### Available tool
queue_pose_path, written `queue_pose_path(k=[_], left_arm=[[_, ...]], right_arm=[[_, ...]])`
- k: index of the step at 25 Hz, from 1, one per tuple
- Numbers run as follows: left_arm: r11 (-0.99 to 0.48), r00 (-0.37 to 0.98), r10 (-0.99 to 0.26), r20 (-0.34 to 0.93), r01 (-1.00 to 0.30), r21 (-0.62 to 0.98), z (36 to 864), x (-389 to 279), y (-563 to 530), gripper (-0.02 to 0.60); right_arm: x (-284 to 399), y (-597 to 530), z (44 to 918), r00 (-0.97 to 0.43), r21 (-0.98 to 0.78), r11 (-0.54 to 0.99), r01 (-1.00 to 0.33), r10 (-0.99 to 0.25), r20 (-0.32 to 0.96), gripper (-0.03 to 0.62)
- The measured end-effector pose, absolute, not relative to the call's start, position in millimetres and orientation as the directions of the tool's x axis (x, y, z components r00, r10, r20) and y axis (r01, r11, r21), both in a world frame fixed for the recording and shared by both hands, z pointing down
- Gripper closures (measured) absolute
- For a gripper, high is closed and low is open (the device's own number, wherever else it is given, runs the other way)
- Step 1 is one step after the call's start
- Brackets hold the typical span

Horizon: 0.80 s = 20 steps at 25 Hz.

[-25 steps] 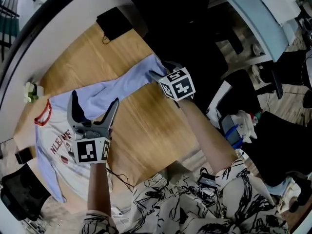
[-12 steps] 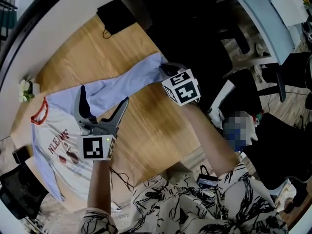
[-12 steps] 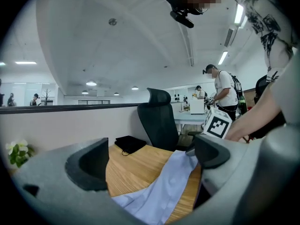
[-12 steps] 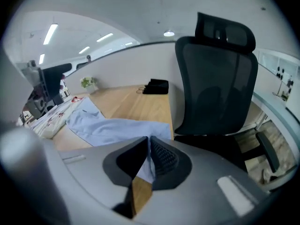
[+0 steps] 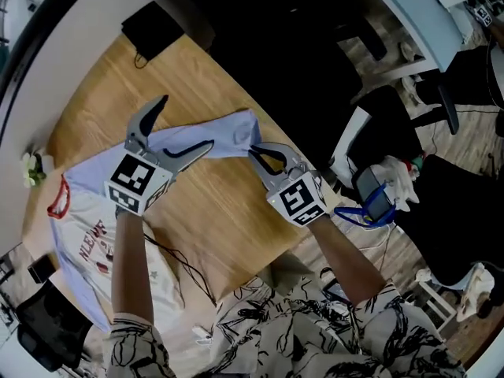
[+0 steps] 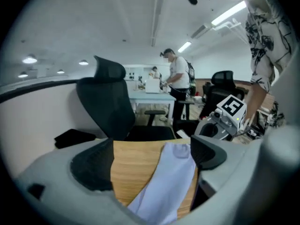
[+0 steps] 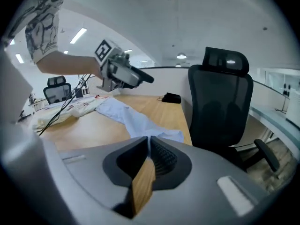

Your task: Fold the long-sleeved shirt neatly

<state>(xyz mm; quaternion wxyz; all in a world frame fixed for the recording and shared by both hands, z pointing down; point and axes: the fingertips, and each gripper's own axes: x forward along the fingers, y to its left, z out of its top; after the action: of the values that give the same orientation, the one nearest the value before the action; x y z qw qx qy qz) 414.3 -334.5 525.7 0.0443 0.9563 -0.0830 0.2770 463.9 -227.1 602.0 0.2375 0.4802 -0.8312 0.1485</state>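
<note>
The long-sleeved shirt's white body (image 5: 87,242), with a red collar, lies at the left of the wooden table (image 5: 228,211). Its pale blue sleeve (image 5: 224,136) stretches right toward the table's edge. My left gripper (image 5: 185,122) hangs over the sleeve's middle. Its jaws stand wide and are closing, and the sleeve (image 6: 168,182) lies between them untouched. My right gripper (image 5: 253,150) is shut at the cuff's near corner. In the right gripper view the cuff (image 7: 164,134) runs into the closed tips of the right gripper (image 7: 149,142).
A black pouch (image 5: 153,30) sits at the table's far corner and a thin cable (image 5: 177,262) trails over the near side. A black office chair (image 7: 222,107) stands just past the cuff end. A person (image 6: 178,78) stands at a desk behind.
My right gripper has shut at the cuff and drawn back toward the near edge. My left gripper has swung from the shirt's body over to the sleeve and dropped lower.
</note>
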Motion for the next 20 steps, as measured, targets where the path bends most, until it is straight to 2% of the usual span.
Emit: queue_pose_path(k=[4,7,9,15,18,20], left_arm=[[-0.999,0.74,0.029,0.672,-0.006,0.05,572,466,-320,0.127],[-0.992,0.688,0.124,0.715,0.064,0.111,598,497,-307,0.255],[-0.986,0.637,0.166,0.753,0.101,0.132,615,508,-299,0.311],[-0.977,0.531,0.211,0.821,0.128,0.168,651,517,-287,0.465],[-0.981,0.525,0.196,0.828,0.109,0.162,659,522,-287,0.552],[-0.985,0.537,0.175,0.825,0.092,0.148,653,523,-290,0.561]], right_arm=[[466,-213,623,-0.399,0.001,0.494,-0.87,-0.704,0.587,0.562],[467,-211,629,-0.379,0.03,0.496,-0.868,-0.699,0.606,0.562],[465,-210,631,-0.37,0.046,0.502,-0.863,-0.693,0.619,0.562],[461,-208,634,-0.355,0.072,0.509,-0.858,-0.688,0.633,0.562],[465,-208,636,-0.346,0.066,0.497,-0.865,-0.687,0.639,0.562],[469,-210,633,-0.335,0.055,0.472,-0.88,-0.698,0.633,0.563]])
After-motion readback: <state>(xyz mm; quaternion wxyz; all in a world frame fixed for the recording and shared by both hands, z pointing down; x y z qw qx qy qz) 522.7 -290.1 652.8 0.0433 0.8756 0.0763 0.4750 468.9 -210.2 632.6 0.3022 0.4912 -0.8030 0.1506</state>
